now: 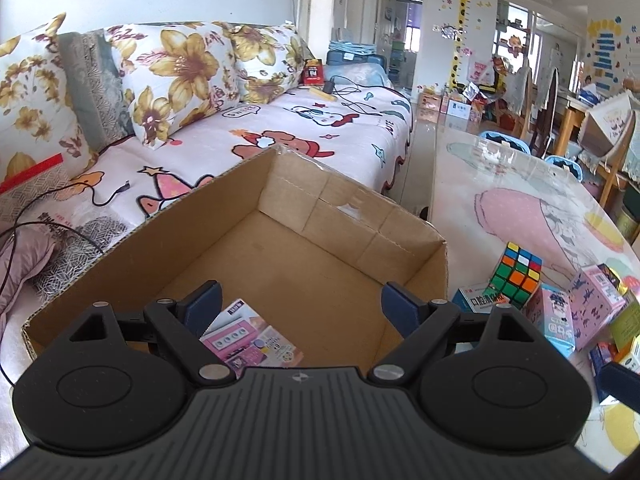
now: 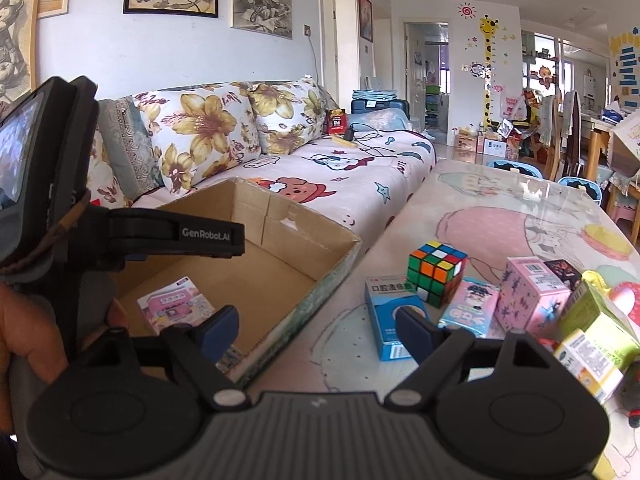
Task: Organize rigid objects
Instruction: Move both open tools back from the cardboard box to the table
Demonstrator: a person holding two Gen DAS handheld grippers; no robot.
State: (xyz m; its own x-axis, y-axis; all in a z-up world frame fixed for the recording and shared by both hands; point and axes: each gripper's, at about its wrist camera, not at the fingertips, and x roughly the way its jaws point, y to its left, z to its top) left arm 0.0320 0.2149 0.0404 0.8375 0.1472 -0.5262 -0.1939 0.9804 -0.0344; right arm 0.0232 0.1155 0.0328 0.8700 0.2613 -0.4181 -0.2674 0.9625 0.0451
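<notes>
An open cardboard box (image 1: 352, 220) (image 2: 340, 264) stands at the table's left side. A small pink box (image 1: 252, 340) (image 2: 174, 304) lies flat on its floor. My left gripper (image 1: 300, 304) is open and empty, above the box's near end, over the pink box. My right gripper (image 2: 316, 328) is open and empty, above the box's right wall and the table. To the right on the table are a Rubik's cube (image 1: 516, 276) (image 2: 438, 270), a blue medicine box (image 2: 390, 320) (image 1: 476, 298), a light blue carton (image 2: 472, 306) (image 1: 554, 318), and a pink box (image 2: 532, 294) (image 1: 596, 292).
Green and yellow-white boxes (image 2: 592, 344) crowd the table's right side. A sofa (image 1: 280, 128) with floral pillows and cables stands behind the box. The table (image 1: 500, 184) has a glossy cartoon cover. The left gripper's body and hand (image 2: 52, 208) fill the left of the right wrist view.
</notes>
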